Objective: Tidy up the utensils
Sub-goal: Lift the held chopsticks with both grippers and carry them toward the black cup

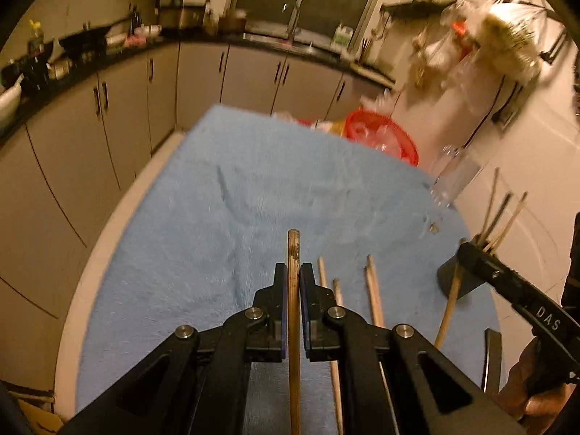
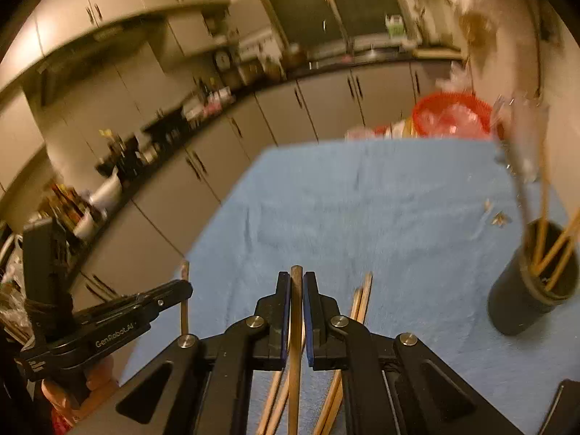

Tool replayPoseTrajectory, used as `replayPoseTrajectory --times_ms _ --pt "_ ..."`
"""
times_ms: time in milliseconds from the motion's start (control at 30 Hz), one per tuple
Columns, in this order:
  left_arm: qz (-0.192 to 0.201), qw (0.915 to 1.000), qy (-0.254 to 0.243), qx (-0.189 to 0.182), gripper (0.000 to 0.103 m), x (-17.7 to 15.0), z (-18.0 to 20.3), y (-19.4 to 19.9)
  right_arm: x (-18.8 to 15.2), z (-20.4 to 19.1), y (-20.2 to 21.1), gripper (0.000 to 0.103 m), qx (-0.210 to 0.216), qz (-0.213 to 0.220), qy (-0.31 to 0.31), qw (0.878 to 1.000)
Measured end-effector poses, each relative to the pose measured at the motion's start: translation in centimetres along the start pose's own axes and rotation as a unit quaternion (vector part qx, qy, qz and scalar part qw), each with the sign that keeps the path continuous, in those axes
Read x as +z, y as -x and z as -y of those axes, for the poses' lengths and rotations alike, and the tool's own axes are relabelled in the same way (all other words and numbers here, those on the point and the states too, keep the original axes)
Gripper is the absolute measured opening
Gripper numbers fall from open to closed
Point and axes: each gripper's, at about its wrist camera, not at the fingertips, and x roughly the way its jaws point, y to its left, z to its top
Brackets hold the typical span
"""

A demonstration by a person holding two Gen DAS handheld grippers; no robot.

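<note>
A thin, light, stiff wooden chopstick [image 1: 293,290] is pinched mid-shaft in each black hand-held gripper, left [image 1: 293,275] and right [image 2: 297,282], tips protruding ahead, likely prone to swivelling.

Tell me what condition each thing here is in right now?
left gripper: shut on a chopstick, lifted.
right gripper: shut on another chopstick.
loose chopsticks: lying flat on the blue towel.
dark holder: upright, several chopsticks standing inside.
red basin: beyond the towel, holding clear plastic.
</note>
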Motion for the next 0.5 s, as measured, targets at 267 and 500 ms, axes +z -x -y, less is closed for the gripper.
replayPoseTrajectory --times_ms 267,500 --pt "0.076 0.9964 -0.030 0.022 0.007 -0.3 2.4 4.5 -0.9 -2.4 7.4 0.007 0.009 0.121 0.027 0.992" --pt "0.078 0.9959 -0.042 0.016 0.007 -0.9 3.3 5.2 -3.2 -3.3 9.8 0.007 0.022 0.158 0.053 0.986"
